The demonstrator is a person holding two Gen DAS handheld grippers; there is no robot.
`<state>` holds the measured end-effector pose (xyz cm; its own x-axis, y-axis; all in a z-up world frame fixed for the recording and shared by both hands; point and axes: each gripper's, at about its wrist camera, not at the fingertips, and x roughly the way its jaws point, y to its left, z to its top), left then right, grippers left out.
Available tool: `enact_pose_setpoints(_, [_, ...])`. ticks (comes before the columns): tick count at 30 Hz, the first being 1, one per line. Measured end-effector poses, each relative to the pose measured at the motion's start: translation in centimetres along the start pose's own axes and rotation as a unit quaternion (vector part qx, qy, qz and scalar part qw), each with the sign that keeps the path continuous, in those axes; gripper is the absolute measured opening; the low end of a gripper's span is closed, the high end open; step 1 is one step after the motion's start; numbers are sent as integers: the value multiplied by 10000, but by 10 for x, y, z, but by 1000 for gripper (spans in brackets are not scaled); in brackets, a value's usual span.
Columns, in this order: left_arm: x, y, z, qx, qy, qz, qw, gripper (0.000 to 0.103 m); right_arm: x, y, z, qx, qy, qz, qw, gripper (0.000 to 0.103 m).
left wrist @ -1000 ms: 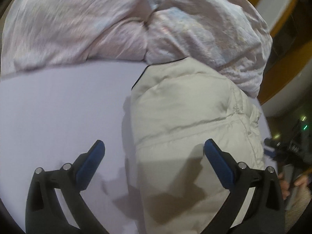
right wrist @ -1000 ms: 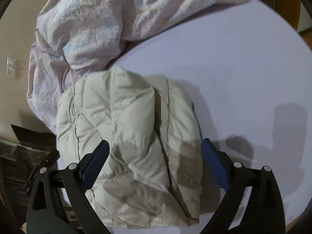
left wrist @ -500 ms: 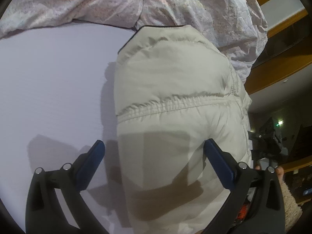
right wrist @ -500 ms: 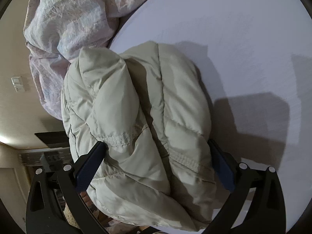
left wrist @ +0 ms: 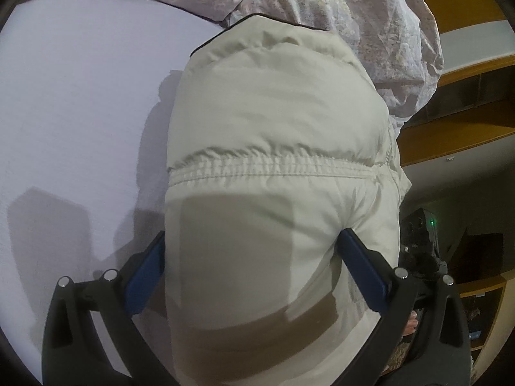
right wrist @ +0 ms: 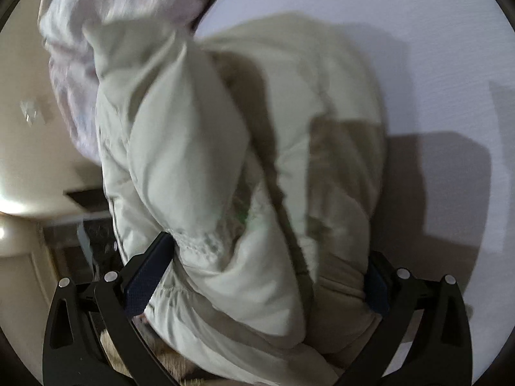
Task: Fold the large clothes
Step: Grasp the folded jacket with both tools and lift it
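We see a cream puffer jacket (left wrist: 276,167) folded into a thick bundle on a pale lilac bed sheet (left wrist: 80,96); it lies near the sheet's edge, and its far end touches a crumpled floral duvet (left wrist: 370,16) heaped behind it. Our left gripper (left wrist: 254,270) has its jaws spread wide, one blue pad on each side of the bundle's near end; the jacket fills the whole gap between them, and we cannot tell whether the pads press the fabric or merely rest against it. In the right wrist view, blurred by motion, our right gripper (right wrist: 257,273) straddles the same jacket (right wrist: 225,160) from another side; its jaws are also wide apart with padded fabric bulging between them, and again the firmness of the grip is unclear. A gathered seam (left wrist: 273,169) crosses the bundle; wooden shelving (left wrist: 460,122) stands beyond the bed.
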<state>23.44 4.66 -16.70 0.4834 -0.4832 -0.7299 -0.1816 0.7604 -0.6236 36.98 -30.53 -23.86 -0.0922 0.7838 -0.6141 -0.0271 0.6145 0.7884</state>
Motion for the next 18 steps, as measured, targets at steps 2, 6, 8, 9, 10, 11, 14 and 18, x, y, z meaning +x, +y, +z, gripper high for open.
enact_pose_setpoints(2, [-4,4,1,41,38,-37,10000,101,7,2,-3,-118,242,32,9996,102])
enact_pose_setpoints(6, [-7,10,-1,36,33,-111,9999,101,12,4,-1,-114,257,122,9995,102])
enact_pose_setpoints(8, [-6,9,-1,-6,23,-119,9999,101,15,6,0,-151,246,167,9994,102])
enact_pose_setpoints(9, [-4,9,-1,-45,29,-150,9999,101,16,7,0,-159,240,216,9994,102])
enact_pose_setpoints(10, [-2,9,-1,-64,43,-173,9998,101,17,7,0,-162,226,278,9992,102])
enact_pose_setpoints(11, [-1,10,-1,-96,64,-208,9997,101,19,8,0,-181,210,311,9991,102])
enact_pose_setpoints(14, [0,11,-1,-142,115,-300,9994,101,21,7,-2,-210,115,476,9986,102])
enact_pose_setpoints(18, [-5,11,-3,-152,96,-419,9990,91,22,10,-7,-276,-52,758,9967,95])
